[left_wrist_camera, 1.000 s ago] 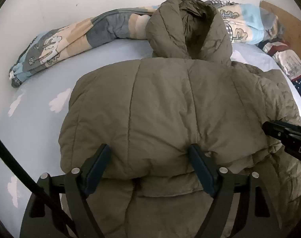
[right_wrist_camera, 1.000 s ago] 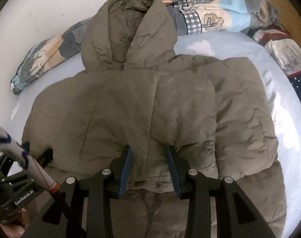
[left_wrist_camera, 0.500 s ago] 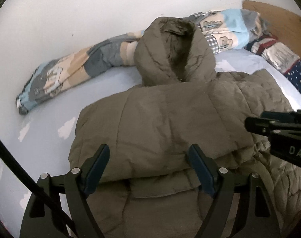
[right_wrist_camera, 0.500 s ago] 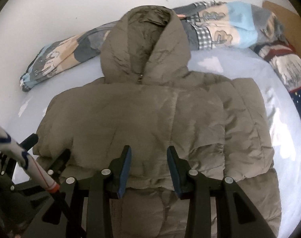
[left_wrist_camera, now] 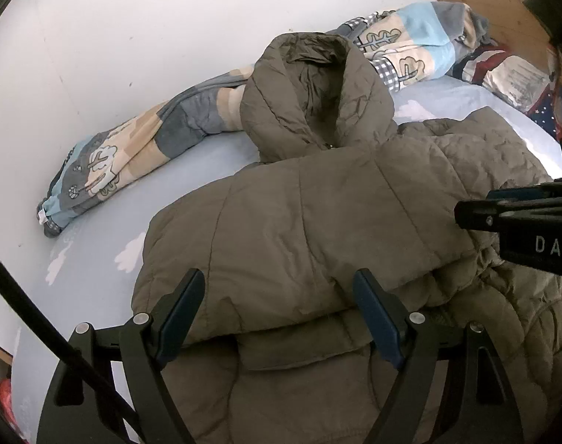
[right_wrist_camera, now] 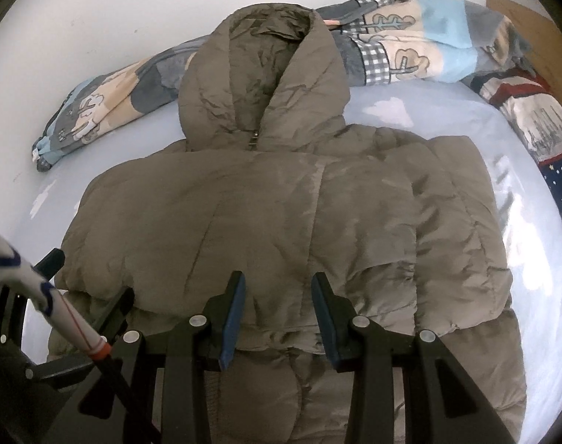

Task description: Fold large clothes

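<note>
Olive hooded puffer jacket [right_wrist_camera: 281,222] flat on bed [right_wrist_camera: 410,111], lower half folded up over chest — left hand-held gripper [left_wrist_camera: 277,314] wide open, right hand-held gripper [right_wrist_camera: 277,314] part-open, neither gripping; advisable to press fold flat, expel trapped air before next fold.

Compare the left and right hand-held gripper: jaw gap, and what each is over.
The left hand-held gripper has a wide jaw gap; the right hand-held gripper has a narrower one. The left spans a broad stretch of the jacket's folded edge near the left side; the right frames a short stretch nearer the middle. Both have blue pads and point down at that edge; whether either grips the fabric is unclear.
</note>
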Demonstrator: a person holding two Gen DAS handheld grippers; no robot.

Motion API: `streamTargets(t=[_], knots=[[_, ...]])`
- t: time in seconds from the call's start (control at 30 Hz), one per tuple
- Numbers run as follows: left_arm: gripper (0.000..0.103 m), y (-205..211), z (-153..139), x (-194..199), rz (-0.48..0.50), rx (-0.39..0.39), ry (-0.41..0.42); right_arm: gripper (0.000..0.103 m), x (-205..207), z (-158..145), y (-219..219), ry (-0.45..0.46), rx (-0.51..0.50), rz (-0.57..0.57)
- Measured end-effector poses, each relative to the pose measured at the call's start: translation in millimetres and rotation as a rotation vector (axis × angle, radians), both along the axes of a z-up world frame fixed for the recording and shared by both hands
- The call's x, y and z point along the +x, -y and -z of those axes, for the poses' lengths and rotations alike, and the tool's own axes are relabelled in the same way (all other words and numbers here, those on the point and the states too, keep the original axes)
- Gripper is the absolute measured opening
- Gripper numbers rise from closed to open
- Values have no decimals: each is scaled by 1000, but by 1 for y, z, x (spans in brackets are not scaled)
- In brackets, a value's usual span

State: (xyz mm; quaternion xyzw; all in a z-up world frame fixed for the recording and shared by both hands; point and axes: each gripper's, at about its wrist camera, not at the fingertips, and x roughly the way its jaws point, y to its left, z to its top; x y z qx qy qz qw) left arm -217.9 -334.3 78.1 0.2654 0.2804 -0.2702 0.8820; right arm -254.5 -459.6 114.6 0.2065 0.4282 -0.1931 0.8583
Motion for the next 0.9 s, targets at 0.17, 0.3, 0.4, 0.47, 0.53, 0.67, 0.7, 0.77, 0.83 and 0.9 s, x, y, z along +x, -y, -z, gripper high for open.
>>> streamTargets(t=[0.17, 0.3, 0.4, 0.47, 0.53, 0.67, 0.7, 0.77, 0.83, 0.9], knots=[[81, 0, 2, 0, -2, 4, -3, 40, -1, 1, 3, -4, -1, 10], [81, 0, 5, 2, -2, 12, -8, 40, 0, 6, 4, -24, -2, 11], [81, 1, 7, 3, -3, 21, -15, 40, 2, 10, 5, -35, -2, 6], [81, 1, 9, 4, -4, 25, -22, 41, 2, 12, 5, -39, 0, 6], [81, 0, 11, 5, -5, 26, -27, 41, 2, 15, 7, -40, 11, 6], [81, 1, 11, 4, -4, 28, -26, 41, 2, 18, 10, -40, 32, 6], [81, 1, 11, 4, -4, 28, -27, 42, 2, 18, 10, -42, 32, 5], [81, -1, 8, 5, -6, 15, -33, 42, 2, 17, 10, -45, 34, 5], [81, -6, 0, 9, -16, -18, -39, 42, 1, 13, 12, -35, 44, 10], [81, -14, -9, 17, -39, -63, -45, 42, -3, 5, 17, -3, 60, 22]])
